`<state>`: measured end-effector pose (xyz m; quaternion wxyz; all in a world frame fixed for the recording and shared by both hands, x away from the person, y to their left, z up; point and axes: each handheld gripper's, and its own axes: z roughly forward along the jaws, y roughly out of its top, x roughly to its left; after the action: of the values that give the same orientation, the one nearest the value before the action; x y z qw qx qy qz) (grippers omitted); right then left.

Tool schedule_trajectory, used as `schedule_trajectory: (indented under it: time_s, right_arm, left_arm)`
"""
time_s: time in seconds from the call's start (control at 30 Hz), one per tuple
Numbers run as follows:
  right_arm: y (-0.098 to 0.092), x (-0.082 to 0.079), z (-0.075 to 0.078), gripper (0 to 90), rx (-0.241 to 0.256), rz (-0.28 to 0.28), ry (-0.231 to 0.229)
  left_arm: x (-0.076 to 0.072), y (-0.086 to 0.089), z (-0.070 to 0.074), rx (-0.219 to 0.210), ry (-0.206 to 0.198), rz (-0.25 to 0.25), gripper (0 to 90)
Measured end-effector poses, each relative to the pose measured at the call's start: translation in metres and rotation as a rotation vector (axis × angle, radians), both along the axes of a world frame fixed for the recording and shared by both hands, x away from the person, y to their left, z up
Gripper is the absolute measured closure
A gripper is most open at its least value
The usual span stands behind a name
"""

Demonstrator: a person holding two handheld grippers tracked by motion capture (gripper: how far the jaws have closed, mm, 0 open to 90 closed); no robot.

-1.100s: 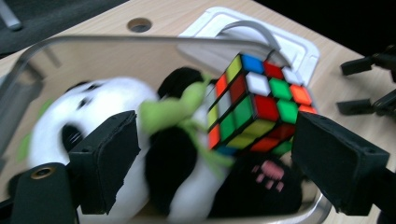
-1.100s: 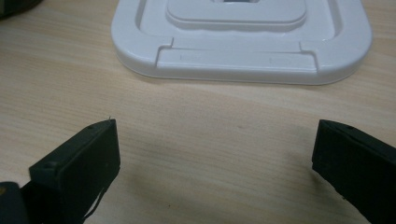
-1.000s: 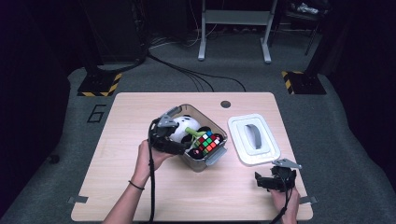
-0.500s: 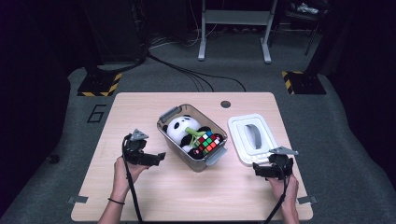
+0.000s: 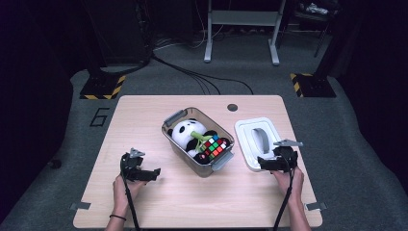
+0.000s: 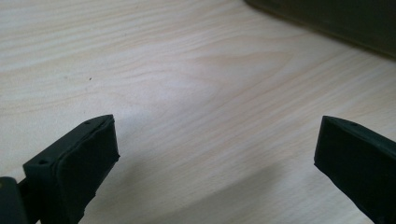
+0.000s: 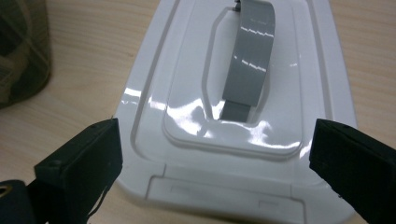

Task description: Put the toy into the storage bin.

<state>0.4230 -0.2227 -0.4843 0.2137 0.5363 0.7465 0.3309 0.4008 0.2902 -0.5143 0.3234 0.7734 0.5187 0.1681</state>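
Note:
A clear storage bin [image 5: 179, 143] stands mid-table with a panda plush [image 5: 184, 131] and a colourful puzzle cube [image 5: 214, 147] inside. To its right lies a white lid [image 5: 248, 134] with a grey handle [image 7: 248, 60], flat on the table. My right gripper [image 5: 265, 162] hovers open at the lid's near end; in the right gripper view its jaws stand wide on either side of the lid [image 7: 233, 135]. Left of the bin, my left gripper [image 5: 150, 173] is open just above bare wood, nothing between its fingers [image 6: 74, 168].
The wooden table [image 5: 144, 115] has a round cable hole [image 5: 232, 107] at the back. A dark edge of the bin [image 6: 336, 23] shows at the top right of the left gripper view. Black cables and metal frame legs lie on the floor behind.
My left gripper has left the bin and come back toward the near left of the table. My right gripper has moved forward and left to the lid's near end.

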Motion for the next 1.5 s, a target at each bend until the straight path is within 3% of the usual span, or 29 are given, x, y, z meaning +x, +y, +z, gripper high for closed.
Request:
schedule_trajectory:
  time_s: [0.13, 0.23, 0.5, 0.57, 0.67, 0.8, 0.93, 0.97, 1.03, 1.1, 1.5]
  right_arm:
    - [0.001, 0.013, 0.001, 3.1, -0.005, 0.002, 0.005]
    - [0.002, 0.023, 0.001, 3.8, -0.007, -0.002, 0.020]
    - [0.004, 0.047, 0.006, 8.4, -0.005, -0.004, 0.022]
    - [0.003, 0.059, 0.004, 13.9, 0.006, -0.013, 0.045]
    - [0.005, 0.066, -0.001, 19.5, -0.011, -0.020, 0.050]
    - [0.006, 0.077, -0.007, 30.0, 0.011, -0.020, 0.084]
    - [0.008, 0.081, -0.009, 39.6, 0.008, -0.033, 0.103]
    - [0.007, 0.083, -0.011, 49.5, -0.001, -0.042, 0.107]
    - [0.007, 0.084, -0.013, 59.2, -0.019, -0.043, 0.099]
    - [0.006, 0.085, -0.014, 63.3, -0.021, -0.047, 0.087]
    - [-0.002, 0.078, -0.004, 66.4, -0.006, -0.057, 0.067]
  left_arm:
    - [0.001, 0.003, -0.008, 0.002, -0.008, 0.018, 0.0]
    - [0.001, 0.003, -0.012, 0.014, -0.037, 0.031, 0.0]
    - [-0.002, 0.003, -0.017, 0.040, -0.091, 0.019, 0.0]
    - [-0.002, 0.004, -0.016, 0.046, -0.087, 0.008, 0.0]
    - [-0.002, 0.005, -0.016, 0.051, -0.080, -0.001, 0.0]
    - [-0.002, 0.004, -0.016, 0.046, -0.084, 0.003, 0.0]
    - [-0.002, 0.004, -0.016, 0.046, -0.081, -0.011, 0.0]
    - [-0.002, 0.003, -0.016, 0.044, -0.080, -0.038, 0.0]
    - [-0.002, 0.003, -0.016, 0.051, -0.082, -0.043, 0.0]
    - [-0.002, 0.003, -0.016, 0.043, -0.082, -0.040, 0.0]
    - [-0.002, 0.002, -0.016, 0.045, -0.083, -0.039, 0.0]
